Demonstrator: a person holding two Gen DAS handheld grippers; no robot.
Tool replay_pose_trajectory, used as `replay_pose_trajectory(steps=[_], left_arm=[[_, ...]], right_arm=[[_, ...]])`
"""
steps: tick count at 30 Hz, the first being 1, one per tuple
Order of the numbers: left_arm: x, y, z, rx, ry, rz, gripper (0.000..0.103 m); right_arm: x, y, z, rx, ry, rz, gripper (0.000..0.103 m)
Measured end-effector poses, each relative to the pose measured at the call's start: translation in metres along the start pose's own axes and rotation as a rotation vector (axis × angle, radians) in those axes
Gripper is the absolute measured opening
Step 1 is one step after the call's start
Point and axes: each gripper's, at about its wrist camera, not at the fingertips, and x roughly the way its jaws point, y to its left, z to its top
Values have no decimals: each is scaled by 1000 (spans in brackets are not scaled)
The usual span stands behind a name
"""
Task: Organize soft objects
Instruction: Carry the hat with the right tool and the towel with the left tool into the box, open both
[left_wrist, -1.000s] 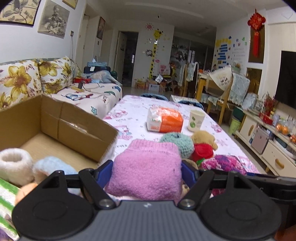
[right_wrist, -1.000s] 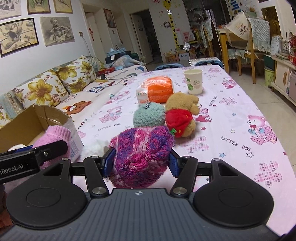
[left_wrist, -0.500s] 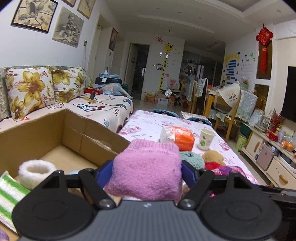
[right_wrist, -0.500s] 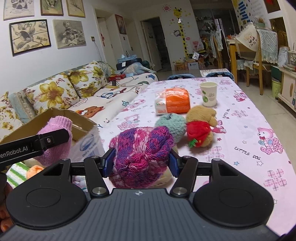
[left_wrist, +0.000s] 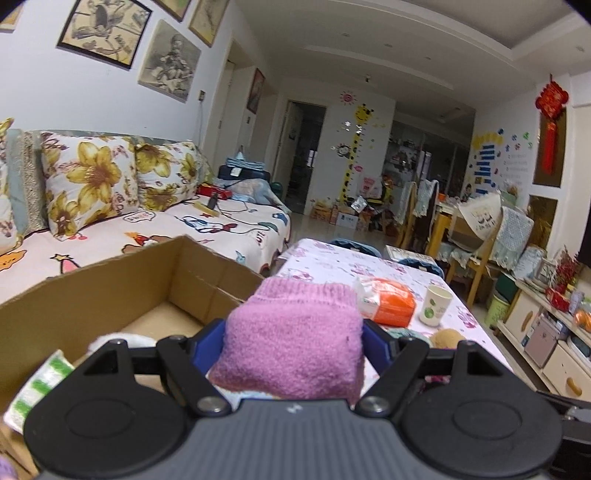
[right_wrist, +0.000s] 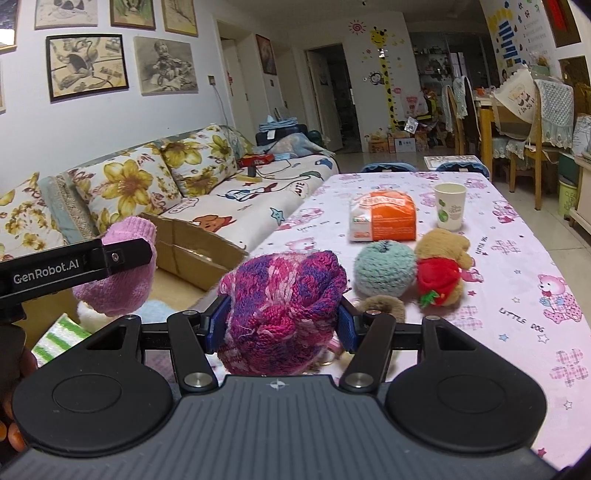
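A pink sock (left_wrist: 295, 343) is clamped in the left gripper (left_wrist: 295, 345) ahead of a cardboard box (left_wrist: 110, 295), while a purple knitted hat (right_wrist: 282, 310) is clamped in the right gripper (right_wrist: 280, 325).

A green-striped cloth (left_wrist: 40, 384) is cut off by the left edge; the white fluffy item (left_wrist: 122, 338) in the cardboard box (left_wrist: 110, 291) sits mostly hidden behind the gripper body.

A white paper cup with a green print (right_wrist: 449, 206) is standing on the counter covered in a pink bear-print cloth (right_wrist: 517, 266), just beside an orange-and-white plastic packet (right_wrist: 384, 220). A floral-cushioned sofa (left_wrist: 110, 192) is running along the picture-hung wall.
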Motion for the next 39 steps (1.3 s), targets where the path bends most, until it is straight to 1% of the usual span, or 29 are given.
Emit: replay_pose_trajectory(steps=[6,11,15,20,24,26,27,28,29,30,32,34,36,39], left_arm=[[-4,26,6,-52,-27,58,78],[-1,46,10,-103,-34,113,78],[3,61,10,-145,-31,155,78],[5,74,10,-184,-29,188,78],[5,79,9,-208,-24,199,78],[7,79,9,-211,-15,200,78],[7,78,9,-207,-13,200,78],[7,77,9,-200,-12,200,80],[7,76,9,-194,-11,202,80],[7,74,9,-187,-7,205,83],[8,74,10,-173,-5,200,89],[6,72,10,-163,-16,191,97],[4,70,11,-151,-29,180,100],[4,65,10,-125,-26,168,100]], right_arm=[[8,12,11,-23,-6,35,73],[19,27,23,-67,-19,72,73],[33,39,26,-111,-14,97,74],[53,47,21,-150,13,111,75],[68,50,22,-167,30,97,75],[76,48,23,-177,35,83,78],[80,49,24,-181,38,76,81],[82,48,24,-184,44,70,88],[83,48,25,-183,48,66,92],[83,48,26,-175,42,62,100],[78,46,27,-148,23,73,100],[68,46,27,-124,0,80,101],[64,48,28,-120,-16,63,101],[52,47,26,-119,-35,38,101]])
